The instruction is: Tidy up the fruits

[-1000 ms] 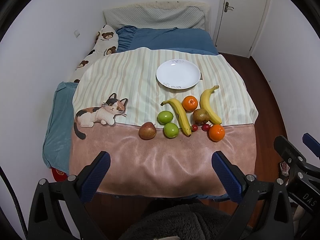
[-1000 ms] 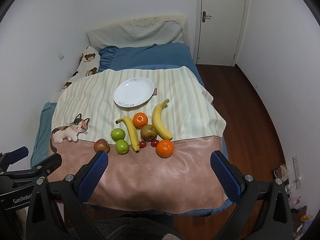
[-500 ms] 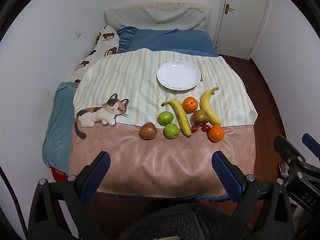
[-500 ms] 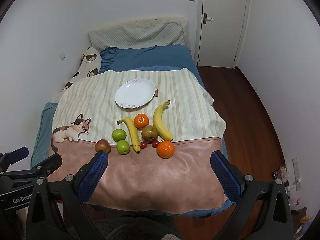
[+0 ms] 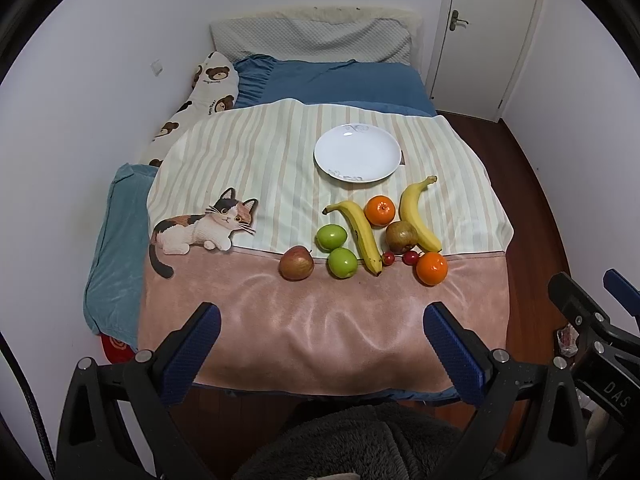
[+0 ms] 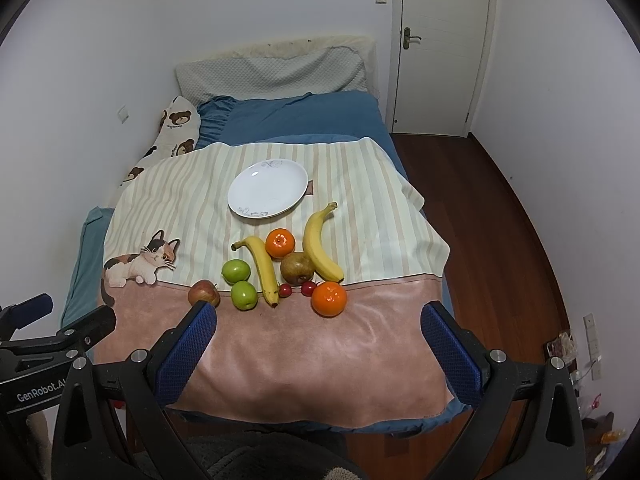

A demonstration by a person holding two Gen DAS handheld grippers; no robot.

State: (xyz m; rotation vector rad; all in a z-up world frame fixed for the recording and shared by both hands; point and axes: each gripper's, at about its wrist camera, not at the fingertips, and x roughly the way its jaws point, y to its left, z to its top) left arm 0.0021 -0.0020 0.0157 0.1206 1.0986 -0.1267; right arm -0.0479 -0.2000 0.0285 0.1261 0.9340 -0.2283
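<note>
Both tongs hover over the near end of the bed (image 5: 332, 80), each spread wide with nothing between its blue pads: the left tongs (image 5: 320, 354) and the right tongs (image 6: 318, 354). In the left wrist view the right tongs poke in at about 4 o'clock.

A blanket (image 5: 260, 152), striped on its far half and pink on the near half, with a cat picture (image 5: 200, 230) at 9 o'clock, carries the fruit. The white plate (image 5: 357, 153) lies bare at 12 o'clock of the cluster, apart from it. Below it sit a left banana (image 5: 360, 236) and a right banana (image 5: 416, 216), with an upper orange (image 5: 380, 211) between their tops. A brown pear (image 5: 401, 236) rests just under that orange, touching the right banana. Two green apples (image 5: 331, 237) lie at 9 o'clock of the left banana, one nearer than the other, and a red apple (image 5: 296, 263) is further out at 8 o'clock. Two cherries (image 5: 411, 257) lie near the pear at 6 o'clock, and a lower orange (image 5: 431, 268) sits at 5 o'clock on the pink band
</note>
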